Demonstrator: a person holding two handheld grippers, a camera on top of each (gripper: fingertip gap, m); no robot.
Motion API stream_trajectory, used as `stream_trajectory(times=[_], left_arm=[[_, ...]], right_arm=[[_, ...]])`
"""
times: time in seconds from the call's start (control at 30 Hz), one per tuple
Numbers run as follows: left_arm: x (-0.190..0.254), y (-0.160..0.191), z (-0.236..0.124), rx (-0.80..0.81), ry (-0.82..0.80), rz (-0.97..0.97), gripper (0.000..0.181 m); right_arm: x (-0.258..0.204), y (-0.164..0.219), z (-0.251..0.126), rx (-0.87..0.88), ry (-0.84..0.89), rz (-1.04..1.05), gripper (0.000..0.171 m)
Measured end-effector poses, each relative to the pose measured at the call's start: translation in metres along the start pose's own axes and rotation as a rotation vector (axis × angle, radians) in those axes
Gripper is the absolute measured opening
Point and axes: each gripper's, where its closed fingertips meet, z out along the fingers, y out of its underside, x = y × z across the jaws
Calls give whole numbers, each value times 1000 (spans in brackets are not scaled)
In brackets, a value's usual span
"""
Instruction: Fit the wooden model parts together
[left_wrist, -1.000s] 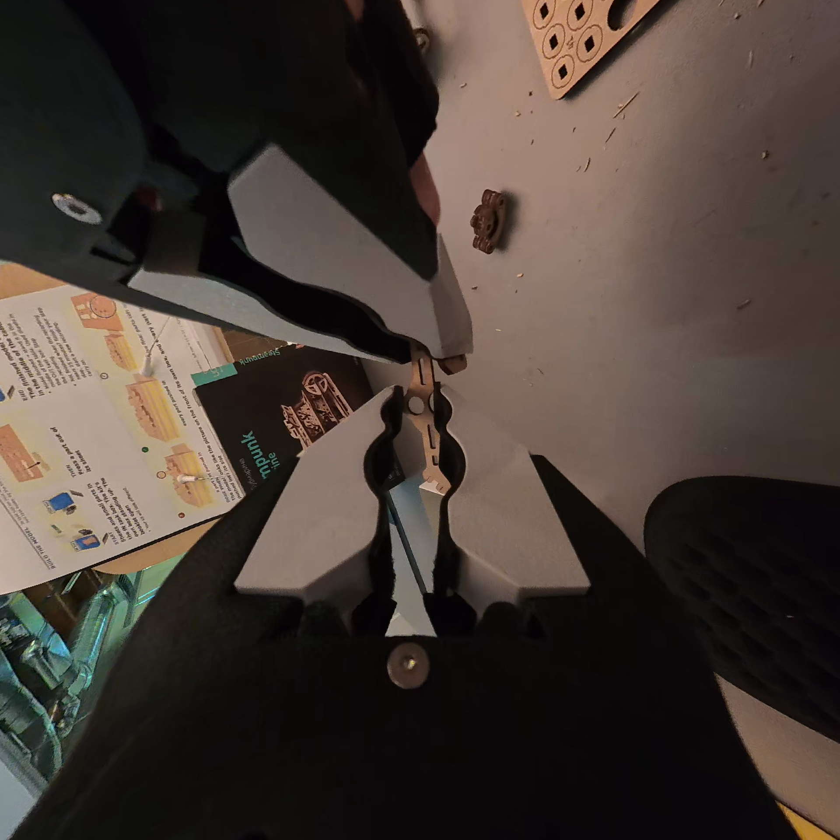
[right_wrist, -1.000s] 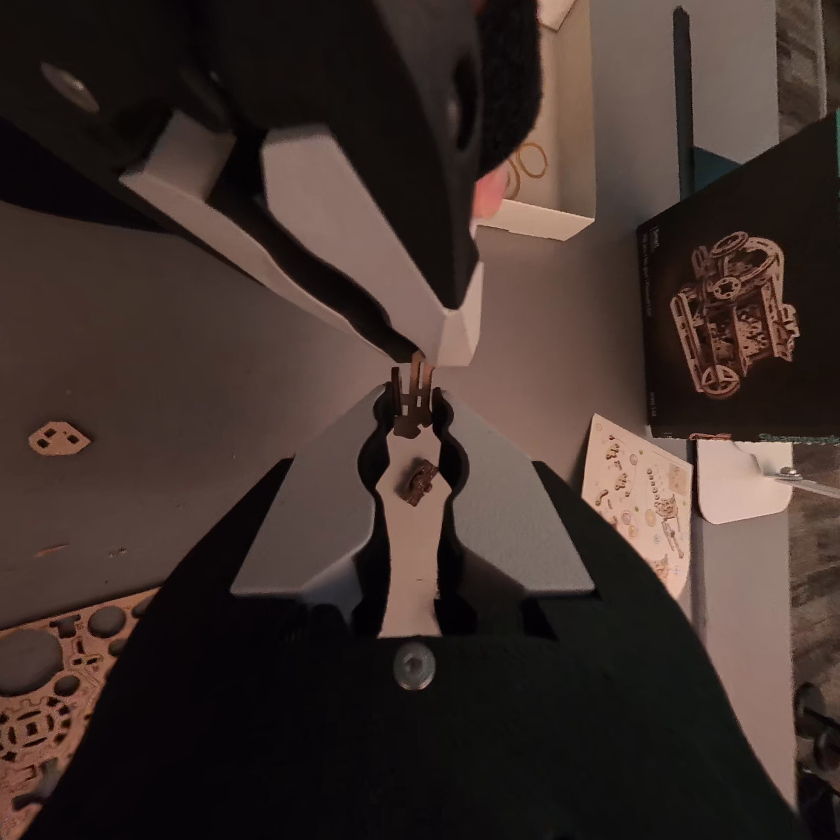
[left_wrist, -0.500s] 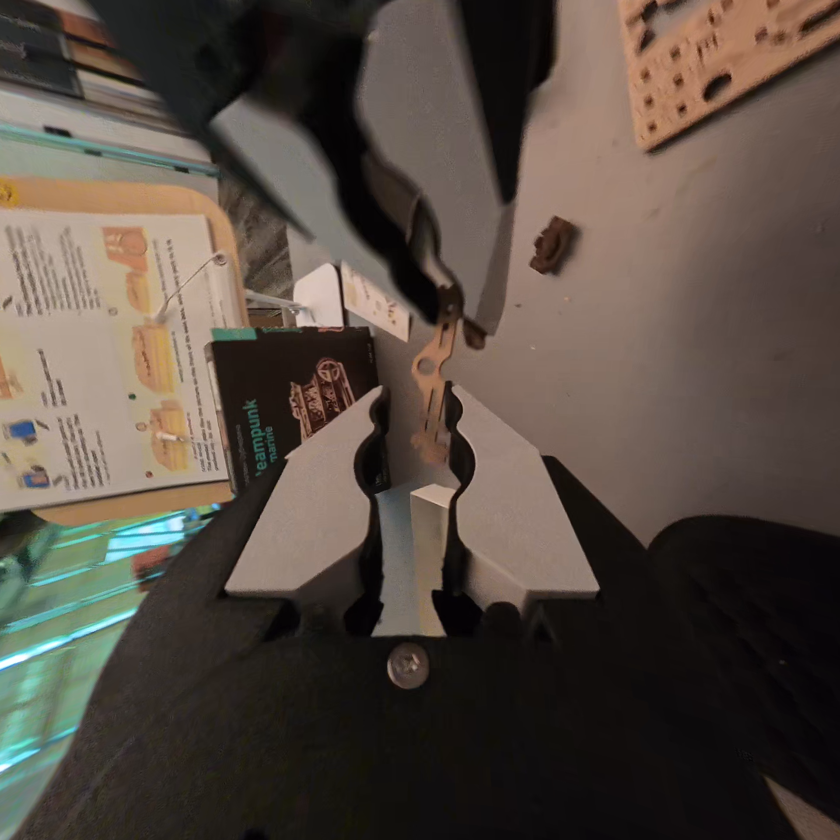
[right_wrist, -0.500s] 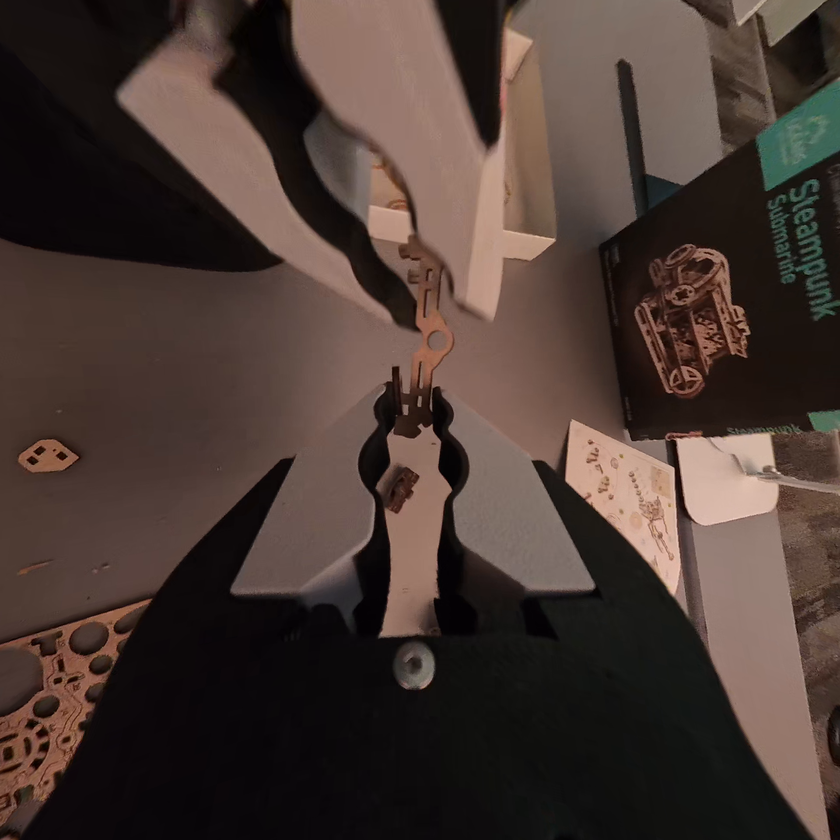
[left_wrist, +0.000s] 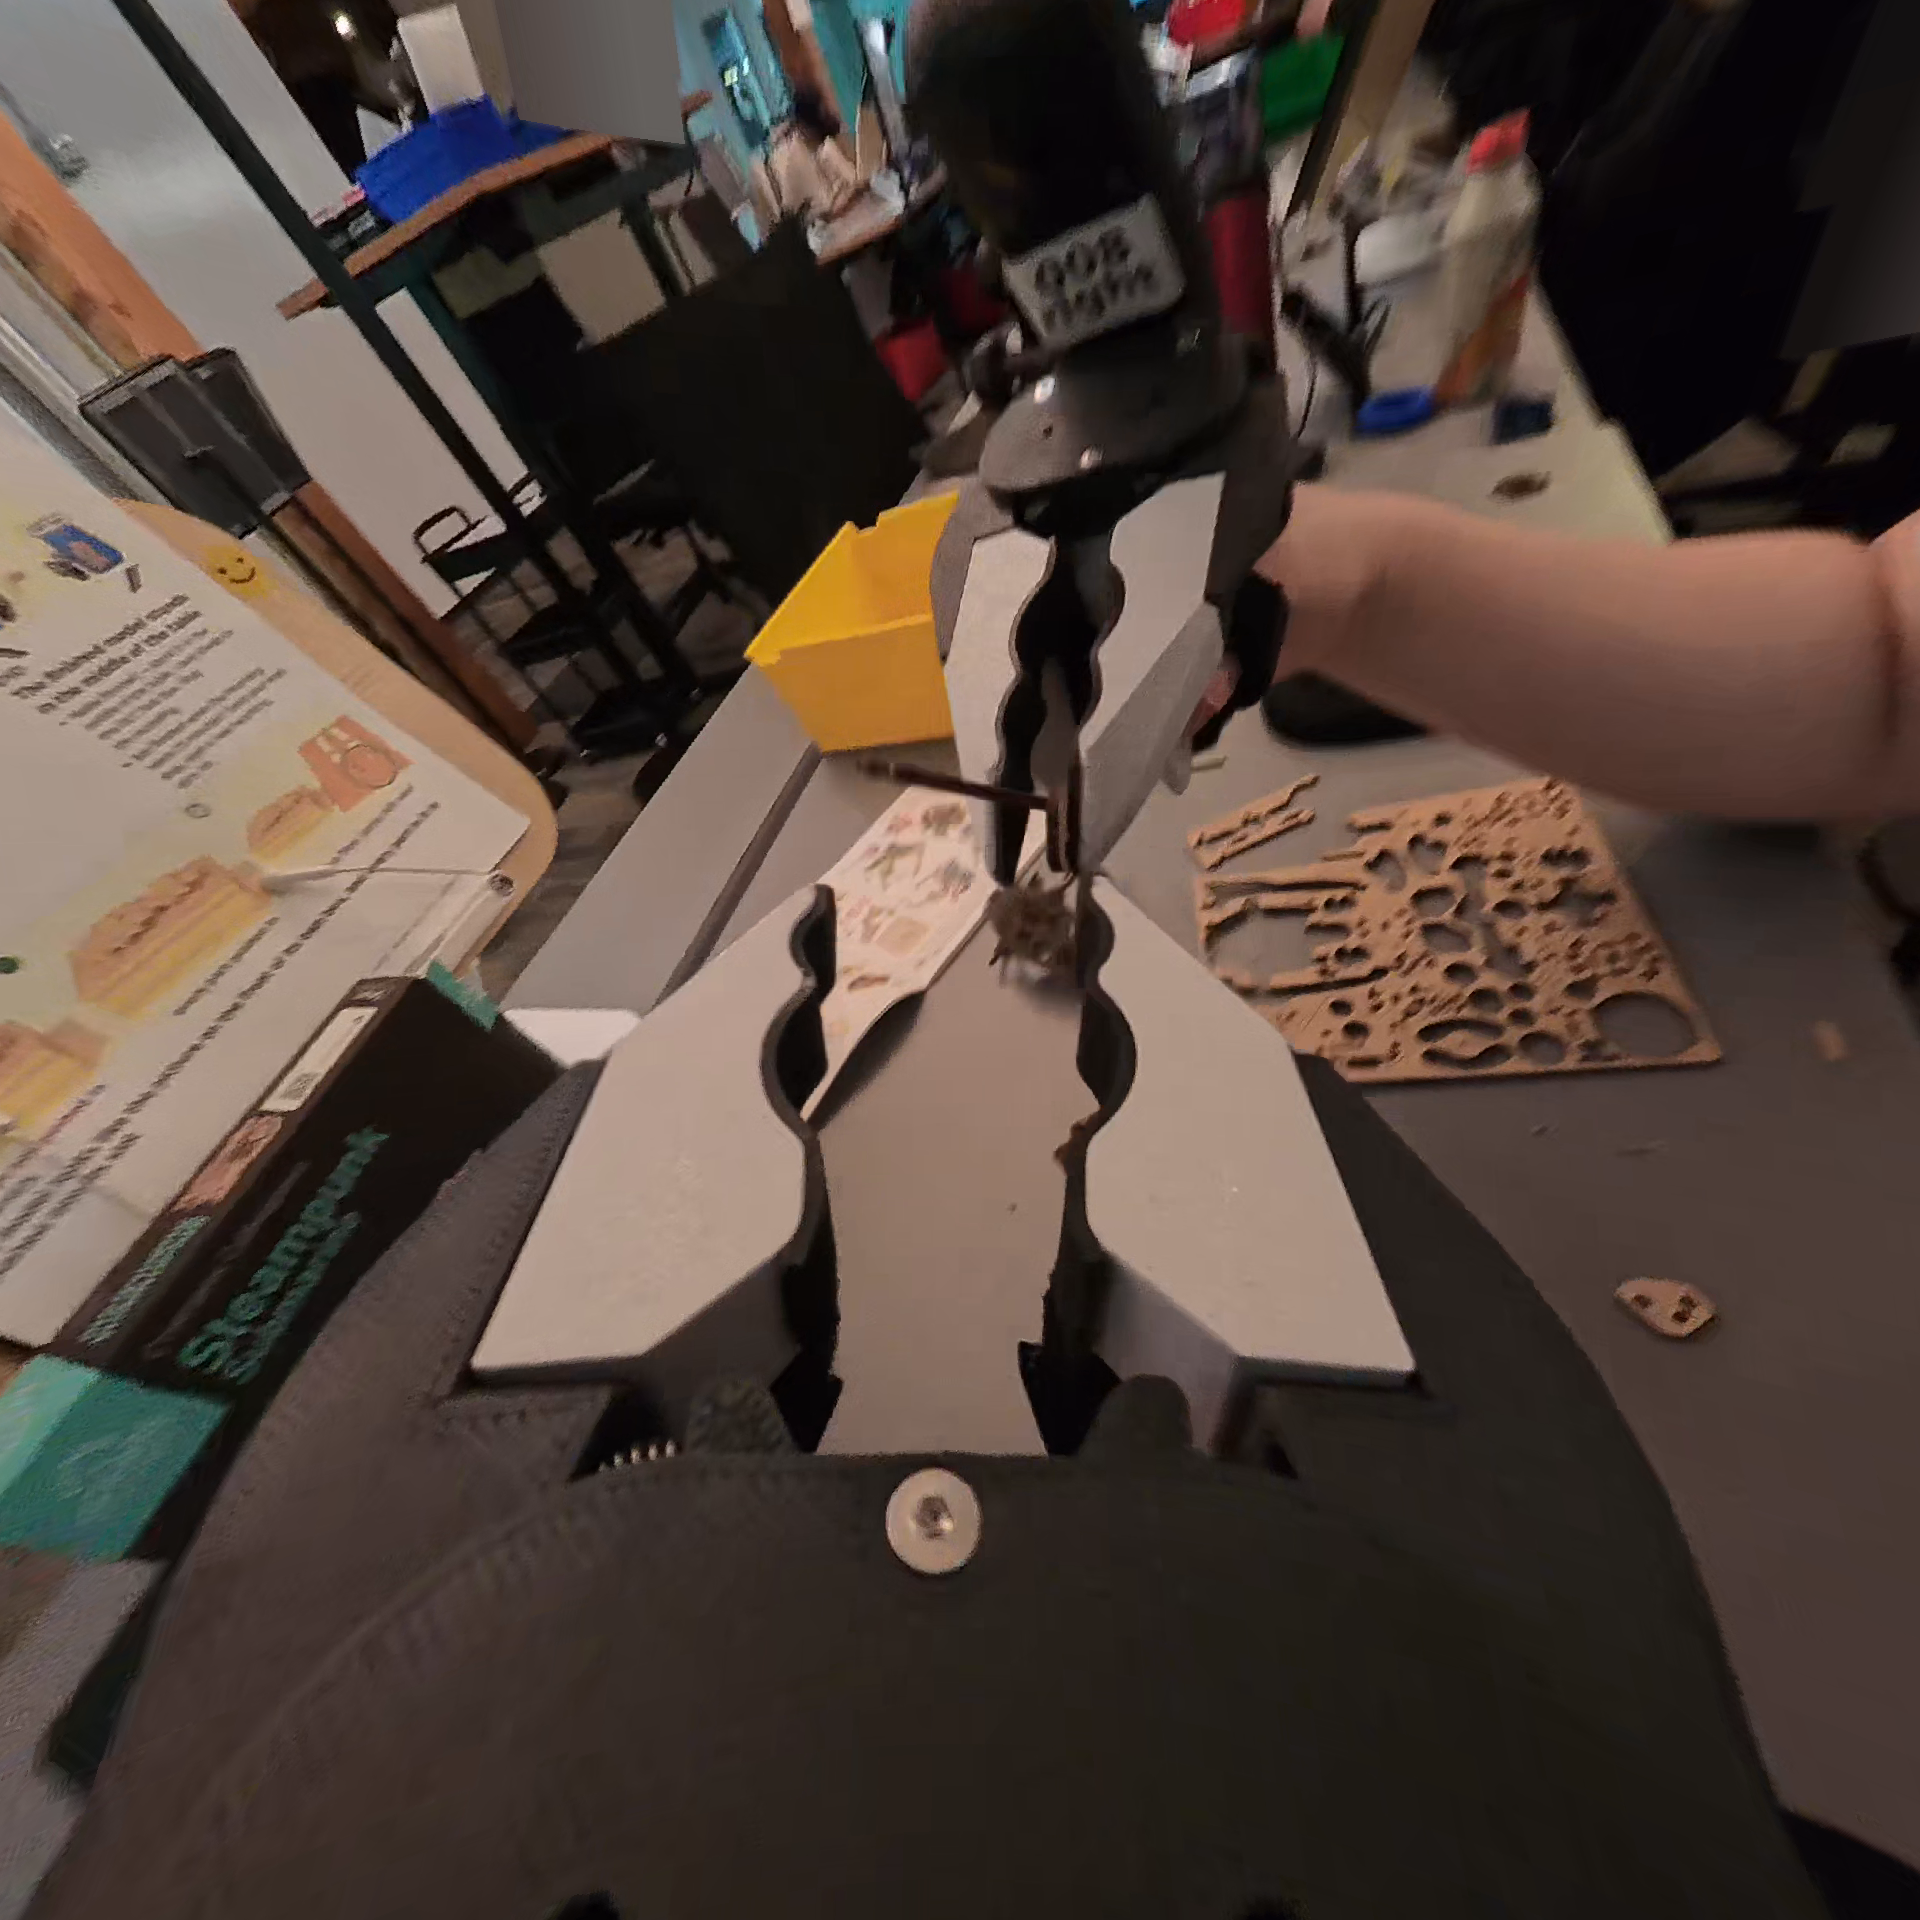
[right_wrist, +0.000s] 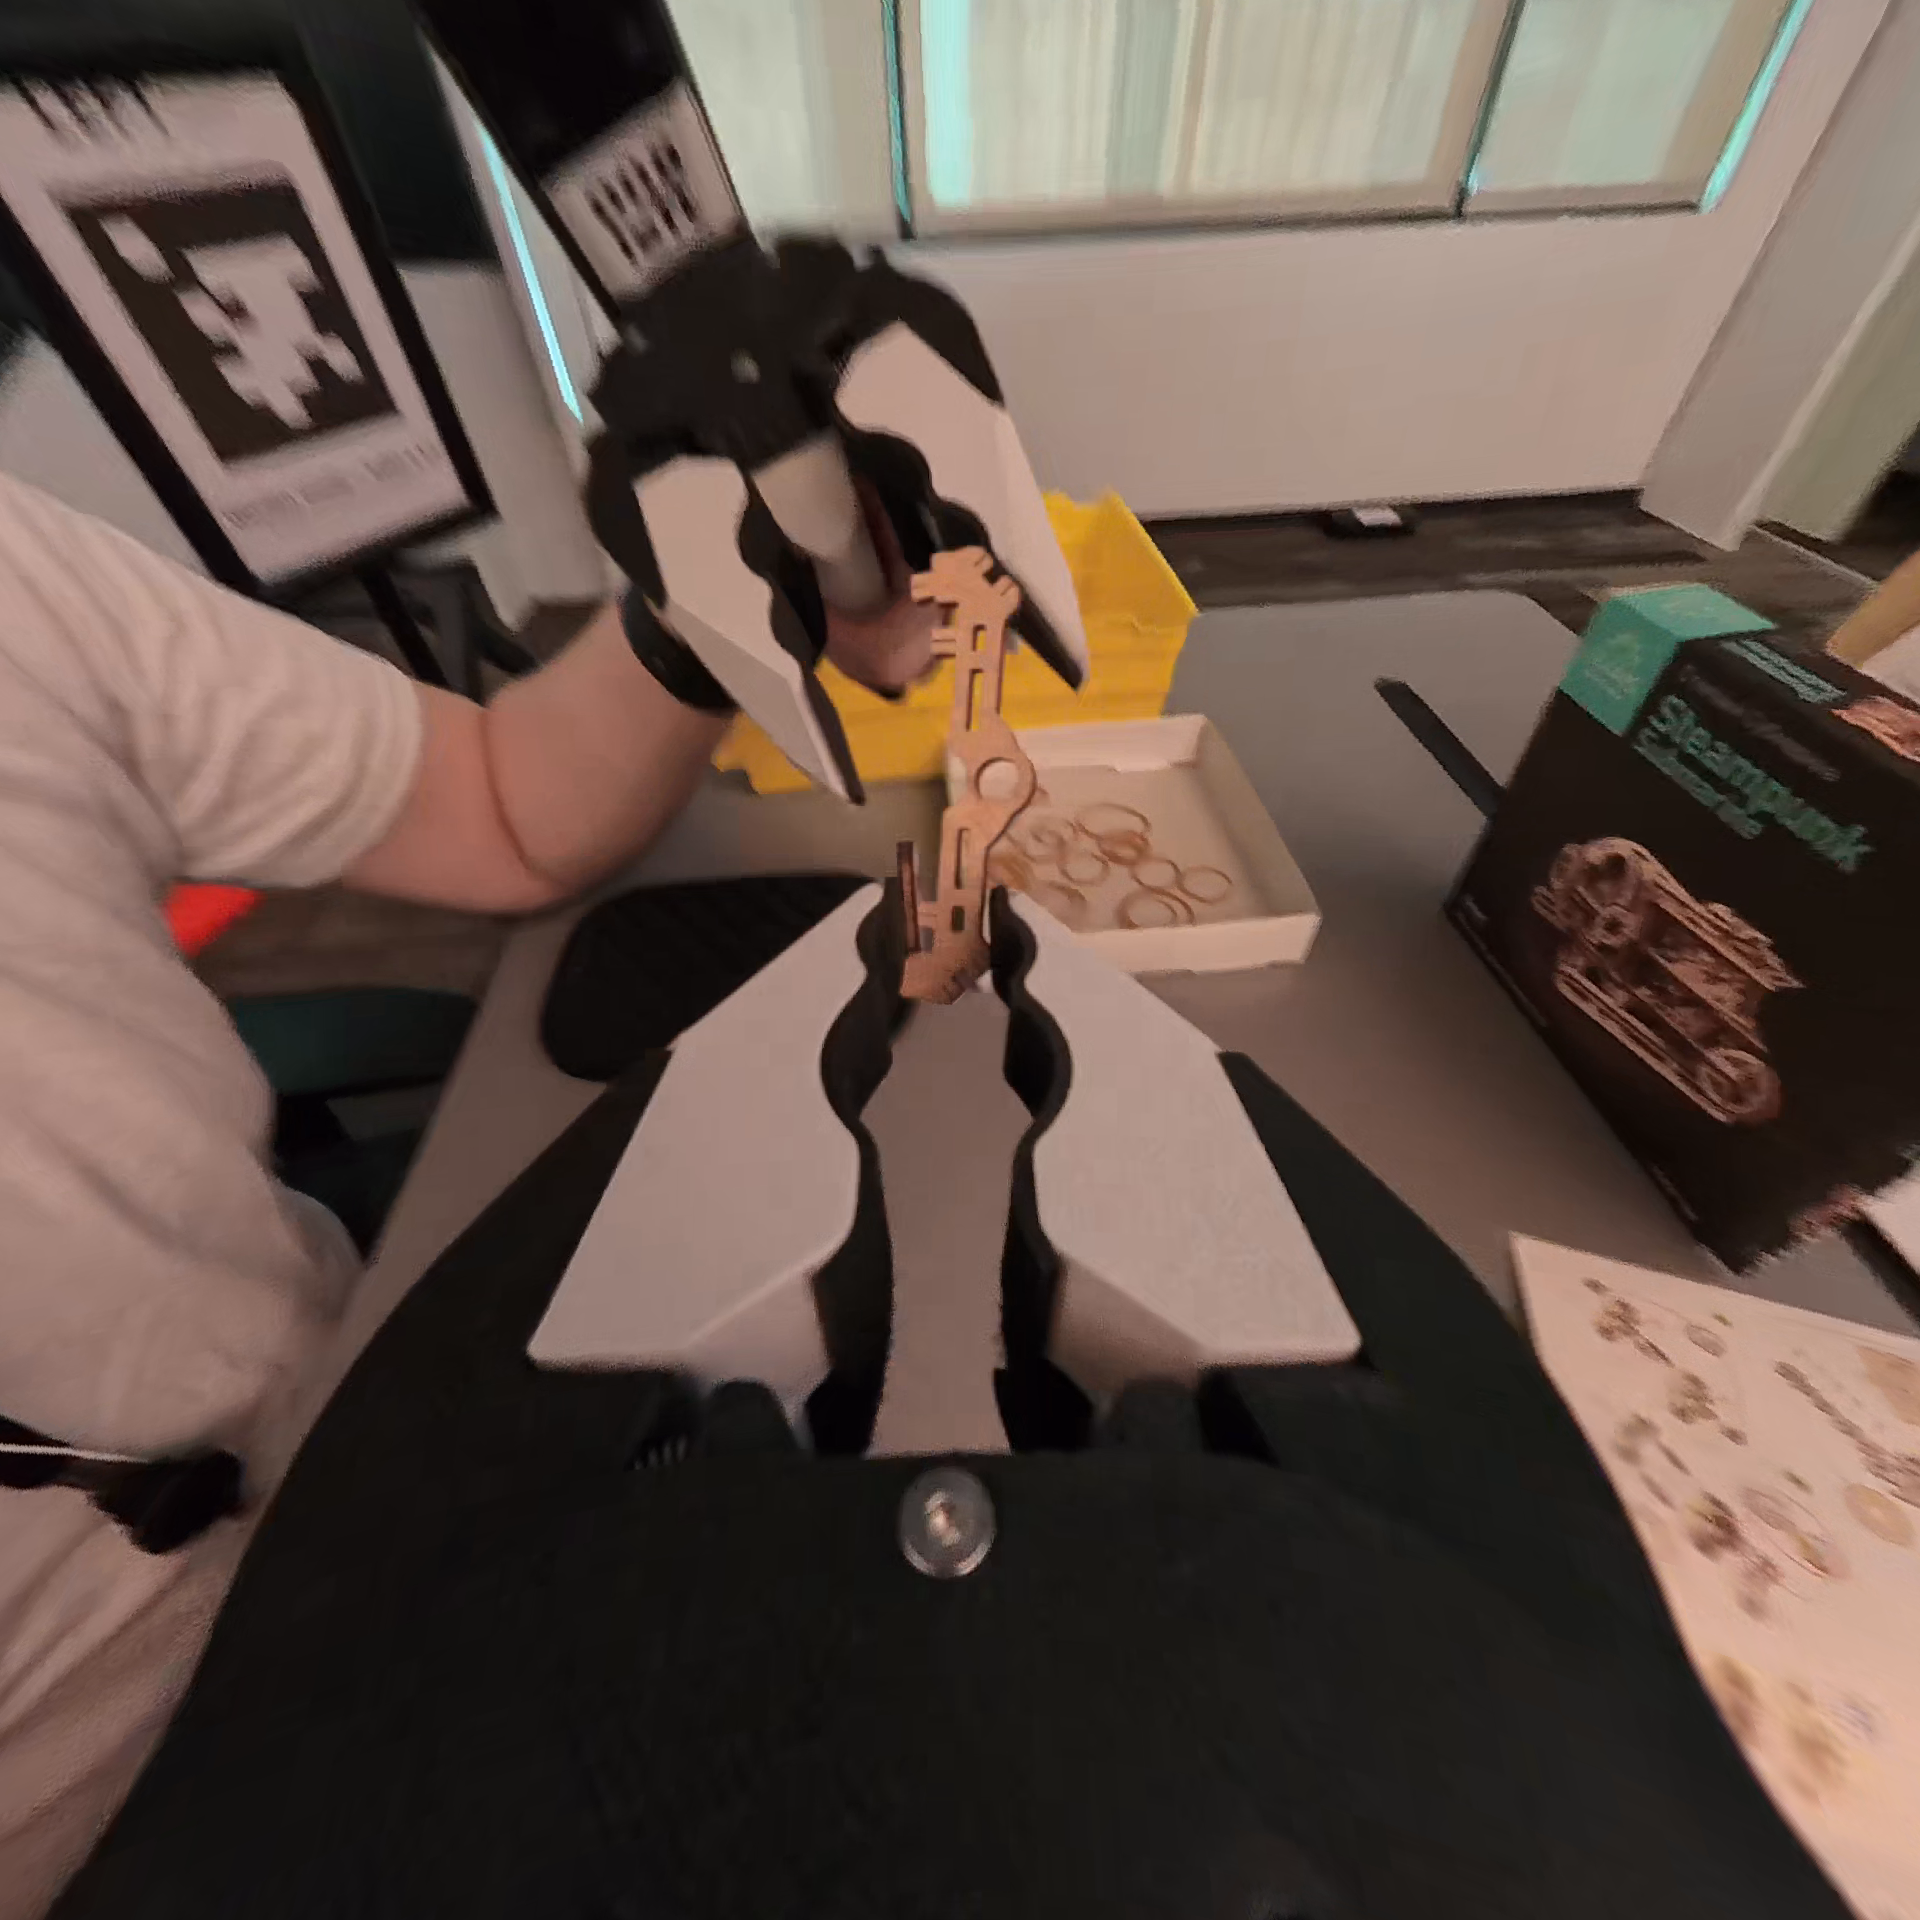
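Both wrist cameras have swung up from looking down at the table (right_wrist: 1299, 1091) to a near-level view across it, and the left gripper (left_wrist: 956, 914) has released the part it clamped a second ago.

- Left gripper: fingers spread wide, holding nothing. In the right wrist view the top end of the wooden strip (right_wrist: 982, 790) stands between its fingers, close to one of them; contact cannot be confirmed.
- Right gripper (right_wrist: 940, 904): fingers closed on the lower end of the wooden strip. A small dark slotted part (right_wrist: 906, 894) sits at the same fingertips, just beside the strip.
- Wooden strip: held above the table, roughly upright, tilted slightly, spanning from the right gripper's tips up into the gap of the left gripper.

Items lying on the table – a cut-out wooden sheet (left_wrist: 1455, 935), a loose wooden offcut (left_wrist: 1662, 1307), a white tray (right_wrist: 1288, 914) holding rings, a black kit box (right_wrist: 1704, 935) and a printed parts sheet (right_wrist: 1714, 1455). A yellow bin (left_wrist: 852, 665) stands at the far edge.
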Motion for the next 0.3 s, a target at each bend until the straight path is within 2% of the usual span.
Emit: stream_trajectory(times=[0.17,0.3], left_arm=[[7,-27,-6,216,148,-206,36],[13,-27,3,304,268,-337,33]], right_arm=[[-25,-35,-17,256,-292,202,15],[-41,-47,-26,398,-564,357,14]])
